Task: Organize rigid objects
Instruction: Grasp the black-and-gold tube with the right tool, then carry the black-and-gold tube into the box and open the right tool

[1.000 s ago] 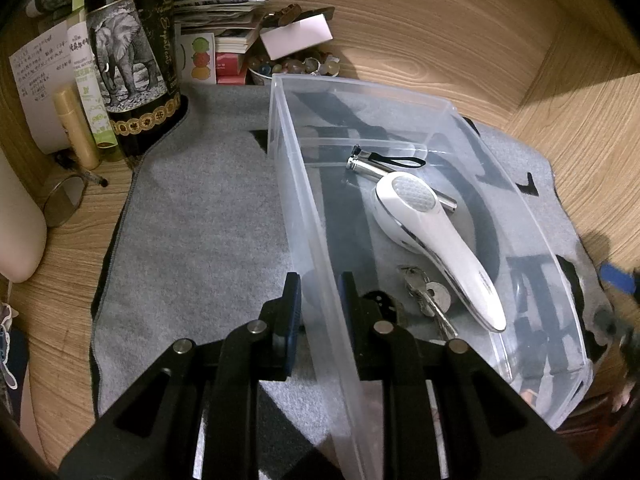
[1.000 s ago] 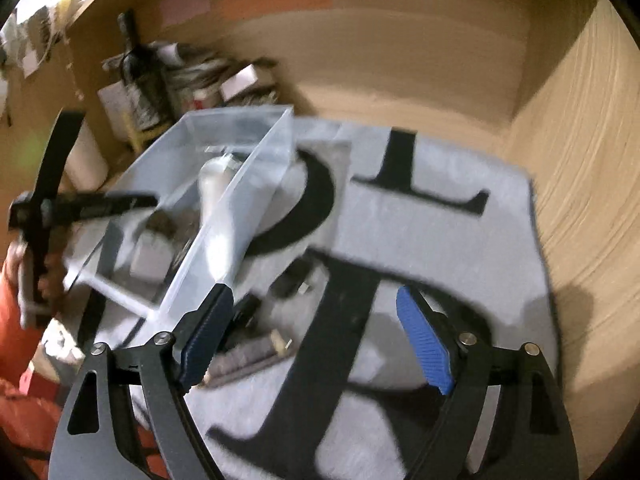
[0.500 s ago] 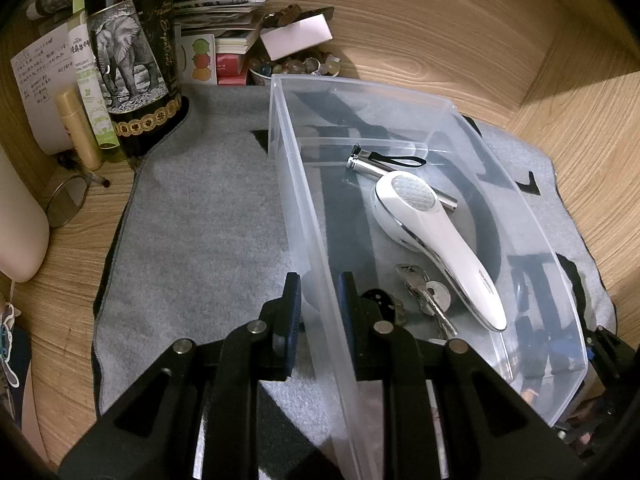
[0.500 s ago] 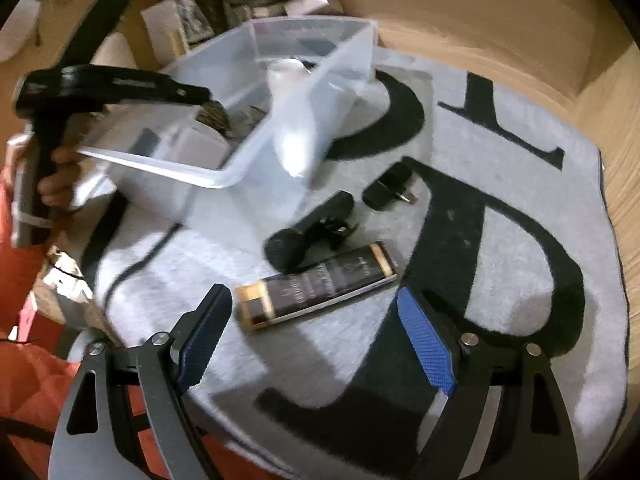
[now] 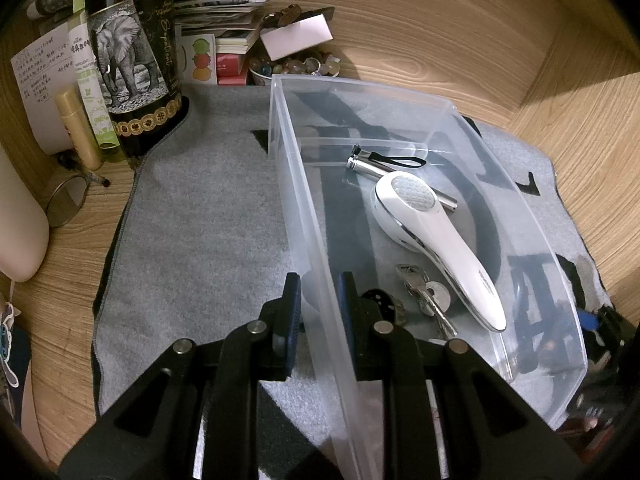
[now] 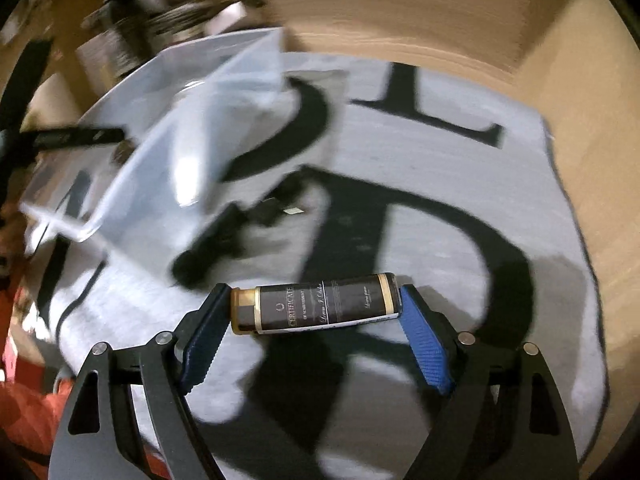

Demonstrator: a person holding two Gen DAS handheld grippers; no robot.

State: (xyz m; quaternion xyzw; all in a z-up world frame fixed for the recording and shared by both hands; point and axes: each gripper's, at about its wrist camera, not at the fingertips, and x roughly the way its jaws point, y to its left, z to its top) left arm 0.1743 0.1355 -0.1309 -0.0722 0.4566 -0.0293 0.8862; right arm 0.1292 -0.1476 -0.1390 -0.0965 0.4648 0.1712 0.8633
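My left gripper (image 5: 318, 300) is shut on the near left wall of a clear plastic bin (image 5: 516, 196). In the bin lie a white handheld device (image 5: 432, 236), a silver flashlight (image 5: 368, 168) and keys (image 5: 428, 294). In the right wrist view, my right gripper (image 6: 316, 308) is wide open, with a dark brown tube with gold bands (image 6: 316, 304) lying lengthwise between its fingertips on the grey mat (image 6: 440, 184). Whether the pads touch the tube's ends I cannot tell. The bin (image 6: 152, 152) is blurred at upper left.
A black cylinder (image 6: 204, 256) and a small black stick (image 6: 276, 210) lie on the mat by the bin. A bottle with an elephant label (image 5: 128, 64), papers, boxes and a bowl of beads (image 5: 296, 66) crowd the back left. Wooden walls enclose the back and right.
My right gripper has moved down and forward over the mat, so the dark tube now sits between its fingertips. The left gripper and bin have stayed still.
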